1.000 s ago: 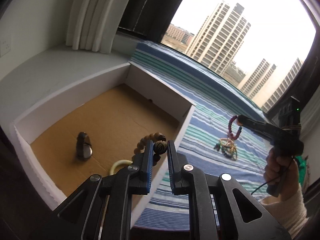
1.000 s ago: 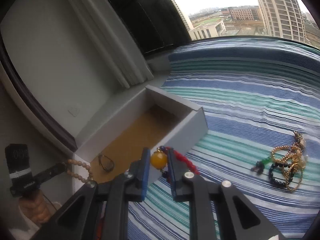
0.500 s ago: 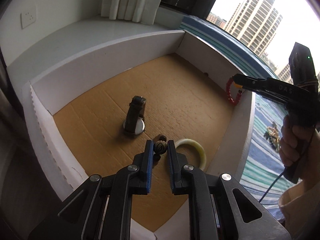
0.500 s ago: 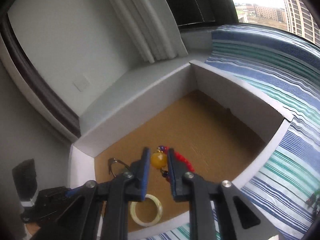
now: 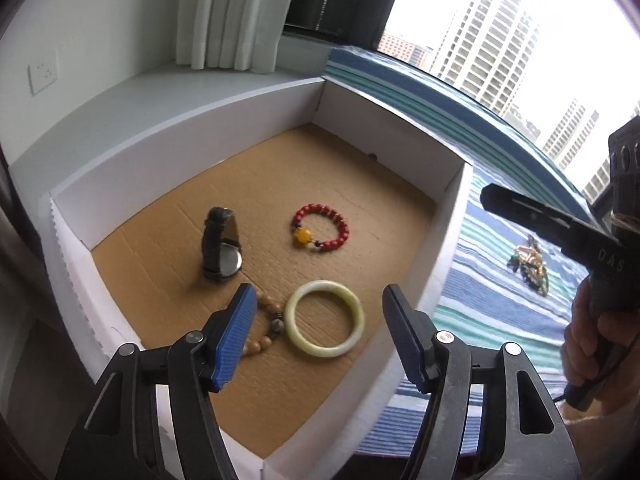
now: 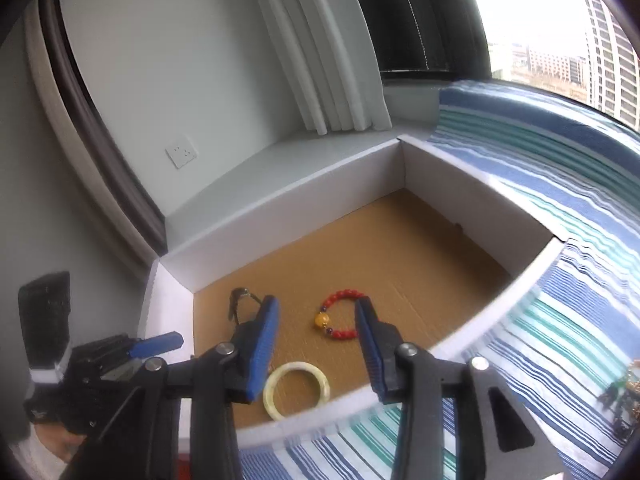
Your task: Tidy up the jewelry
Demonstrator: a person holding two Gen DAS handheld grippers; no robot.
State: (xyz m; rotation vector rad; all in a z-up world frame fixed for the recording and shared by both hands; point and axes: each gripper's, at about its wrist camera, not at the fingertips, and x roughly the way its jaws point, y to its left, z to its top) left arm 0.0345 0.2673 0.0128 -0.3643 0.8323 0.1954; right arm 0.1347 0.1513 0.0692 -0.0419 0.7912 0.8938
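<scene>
A white box (image 5: 448,240) with a brown cardboard floor holds a red bead bracelet (image 5: 322,227) with an amber bead, a pale green bangle (image 5: 325,323), a black watch (image 5: 221,245) and a tan wooden bead bracelet (image 5: 266,330). My left gripper (image 5: 318,326) is open and empty above the bangle and wooden beads. My right gripper (image 6: 316,338) is open and empty above the red bracelet (image 6: 339,319), with the bangle (image 6: 297,391) below it. The right gripper also shows in the left wrist view (image 5: 528,216), over the box's right wall.
A tangled pile of gold and dark jewelry (image 5: 530,266) lies on the blue and green striped cloth (image 5: 500,304) right of the box. A white sill, curtain (image 5: 228,12) and wall socket (image 5: 42,72) stand behind the box. The window is at the back.
Both grippers have opened. The wooden bead bracelet and the red bracelet were let go and now lie on the box floor. Both grippers have pulled back a little.
</scene>
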